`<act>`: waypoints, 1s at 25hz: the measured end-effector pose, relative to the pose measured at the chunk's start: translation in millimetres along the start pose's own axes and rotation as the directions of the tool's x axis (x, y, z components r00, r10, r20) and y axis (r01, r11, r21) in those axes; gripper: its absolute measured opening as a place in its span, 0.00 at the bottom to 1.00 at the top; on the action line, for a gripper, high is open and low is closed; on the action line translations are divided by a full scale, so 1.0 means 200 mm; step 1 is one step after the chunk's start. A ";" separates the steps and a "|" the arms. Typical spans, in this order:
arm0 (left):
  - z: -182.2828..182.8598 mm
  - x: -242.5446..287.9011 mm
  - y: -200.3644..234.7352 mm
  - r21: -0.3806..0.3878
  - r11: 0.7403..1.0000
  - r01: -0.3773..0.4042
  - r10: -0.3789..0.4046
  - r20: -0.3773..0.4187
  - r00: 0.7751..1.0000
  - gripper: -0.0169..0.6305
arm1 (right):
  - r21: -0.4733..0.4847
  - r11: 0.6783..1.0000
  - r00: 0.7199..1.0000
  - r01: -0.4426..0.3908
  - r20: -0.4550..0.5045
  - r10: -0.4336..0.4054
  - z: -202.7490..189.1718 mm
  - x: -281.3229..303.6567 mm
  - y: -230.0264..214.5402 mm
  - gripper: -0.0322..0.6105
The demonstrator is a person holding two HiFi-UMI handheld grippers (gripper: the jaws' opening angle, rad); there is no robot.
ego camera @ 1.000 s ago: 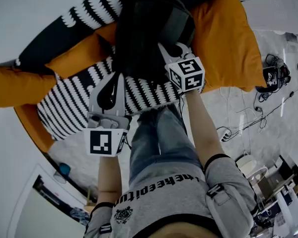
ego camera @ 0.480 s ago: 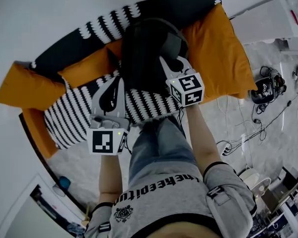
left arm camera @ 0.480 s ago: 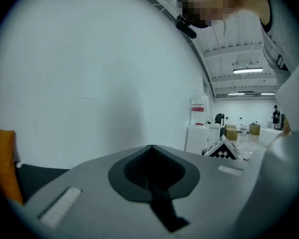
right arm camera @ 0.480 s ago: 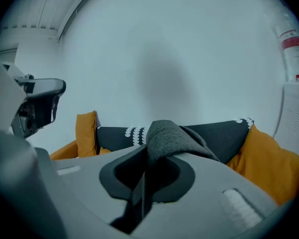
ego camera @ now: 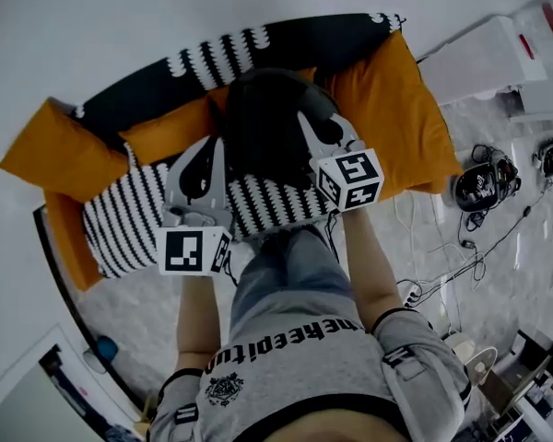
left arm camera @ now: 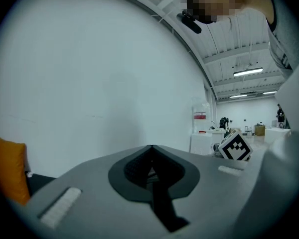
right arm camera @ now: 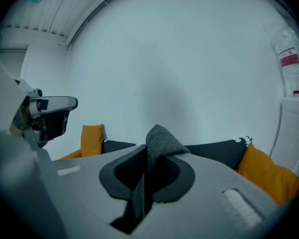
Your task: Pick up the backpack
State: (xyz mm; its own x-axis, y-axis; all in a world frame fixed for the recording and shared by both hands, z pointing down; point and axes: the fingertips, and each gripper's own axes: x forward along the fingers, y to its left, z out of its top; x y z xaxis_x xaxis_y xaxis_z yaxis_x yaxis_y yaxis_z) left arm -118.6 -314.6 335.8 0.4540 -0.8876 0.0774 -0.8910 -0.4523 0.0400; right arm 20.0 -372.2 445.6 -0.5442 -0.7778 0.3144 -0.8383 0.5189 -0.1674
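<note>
The black backpack (ego camera: pixel 263 127) hangs over the sofa between my two grippers in the head view. My right gripper (ego camera: pixel 306 118) is at its right side. In the right gripper view that gripper (right arm camera: pixel 148 156) is shut on a grey woven strap (right arm camera: pixel 160 137) that loops up out of the jaws. My left gripper (ego camera: pixel 219 144) is at the pack's left edge. In the left gripper view its jaws (left arm camera: pixel 151 149) are closed on a thin dark band of fabric (left arm camera: pixel 162 203). The right gripper's marker cube (left arm camera: pixel 235 147) shows beyond them.
Under the pack is a sofa with a striped black-and-white cushion (ego camera: pixel 129 224) and orange cushions (ego camera: pixel 60 159) (ego camera: pixel 396 99). The person's legs (ego camera: pixel 286 265) stand at its front edge. Cables and headphones (ego camera: pixel 484 187) lie on the floor to the right; a white cabinet (ego camera: pixel 498 53) stands beyond.
Both grippers have risen with the backpack between them. The sofa and cushions now look smaller and lower beneath them. The right gripper's hold on the strap is unchanged.
</note>
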 end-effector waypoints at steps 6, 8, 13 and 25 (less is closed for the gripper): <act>0.12 -0.10 0.03 0.028 0.999 -0.022 0.020 0.055 0.998 0.06 | -0.058 0.998 0.999 -0.039 0.036 0.041 0.13 -0.07 0.17 0.09; 0.15 -0.14 0.03 0.036 0.999 -0.028 0.025 0.065 0.998 0.06 | -0.072 0.996 0.997 -0.059 0.037 0.062 0.15 -0.09 0.24 0.09; 0.23 -0.23 0.03 0.037 0.999 -0.034 0.030 0.110 0.994 0.06 | -0.129 0.985 0.992 -0.114 0.030 0.119 0.19 -0.14 0.44 0.09; 0.38 -0.37 -0.08 0.071 0.997 0.008 -0.022 0.188 0.982 0.06 | -0.206 0.978 0.993 -0.025 0.106 0.048 0.42 -0.40 0.48 0.10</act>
State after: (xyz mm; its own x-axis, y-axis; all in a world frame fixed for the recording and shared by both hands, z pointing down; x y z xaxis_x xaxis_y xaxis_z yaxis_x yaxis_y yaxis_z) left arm -138.6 -249.3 254.1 0.4651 -0.8781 -0.1124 -0.8849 -0.4648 -0.0305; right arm -19.2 -290.7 326.9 -0.5842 -0.7853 0.2050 -0.7995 0.6003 0.0207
